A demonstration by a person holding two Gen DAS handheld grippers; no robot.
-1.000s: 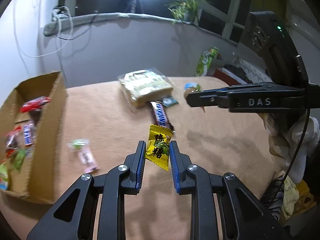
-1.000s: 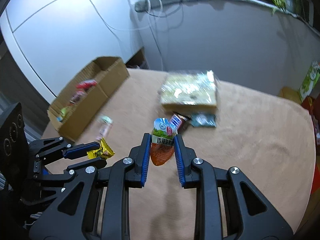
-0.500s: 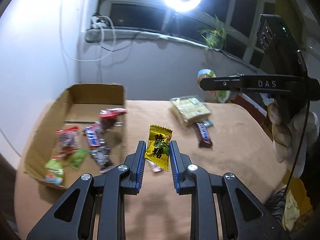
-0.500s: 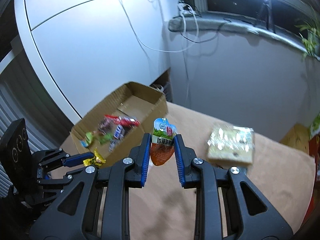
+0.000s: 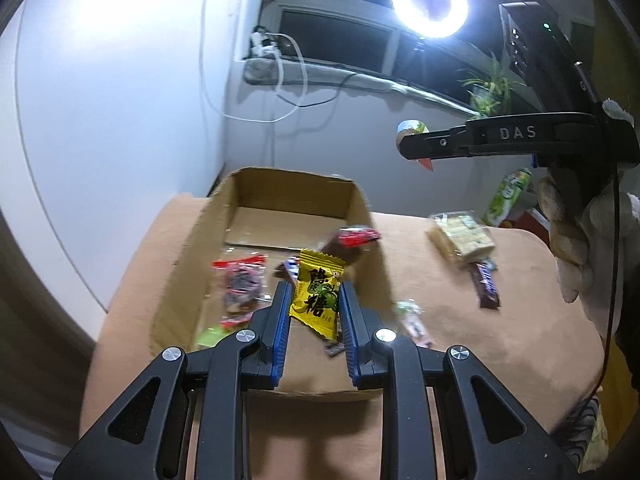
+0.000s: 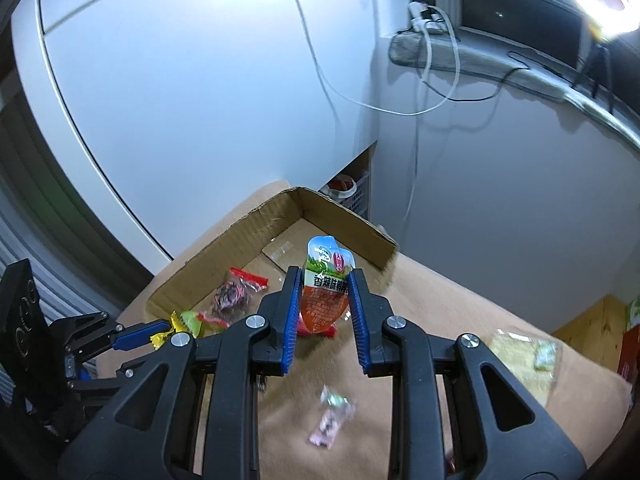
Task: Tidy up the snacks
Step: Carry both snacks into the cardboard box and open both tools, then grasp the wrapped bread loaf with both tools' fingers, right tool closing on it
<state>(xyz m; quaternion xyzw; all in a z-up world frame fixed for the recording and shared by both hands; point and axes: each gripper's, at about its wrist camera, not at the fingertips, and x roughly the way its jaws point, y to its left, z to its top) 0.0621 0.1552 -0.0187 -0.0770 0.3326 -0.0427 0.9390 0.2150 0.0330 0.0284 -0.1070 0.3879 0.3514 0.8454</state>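
Note:
My left gripper (image 5: 314, 300) is shut on a yellow candy packet (image 5: 318, 292) and holds it above the near end of an open cardboard box (image 5: 296, 192). My right gripper (image 6: 325, 290) is shut on an orange snack pouch (image 6: 325, 292) with a blue-green top, held above the same box (image 6: 280, 208). The right gripper shows in the left wrist view (image 5: 416, 146) high to the right of the box; the left gripper shows in the right wrist view (image 6: 160, 330) at the lower left. Several wrapped snacks lie inside the box.
On the tan table (image 5: 500, 340) right of the box lie a pink-green candy (image 5: 412, 318), a chocolate bar (image 5: 486, 284) and a clear cracker pack (image 5: 460, 236). A white wall stands behind the box. A ring light (image 5: 430, 2) shines above.
Both grippers have swung left from the loose snacks on the table to above the cardboard box, each keeping its snack. The box has grown larger in both views.

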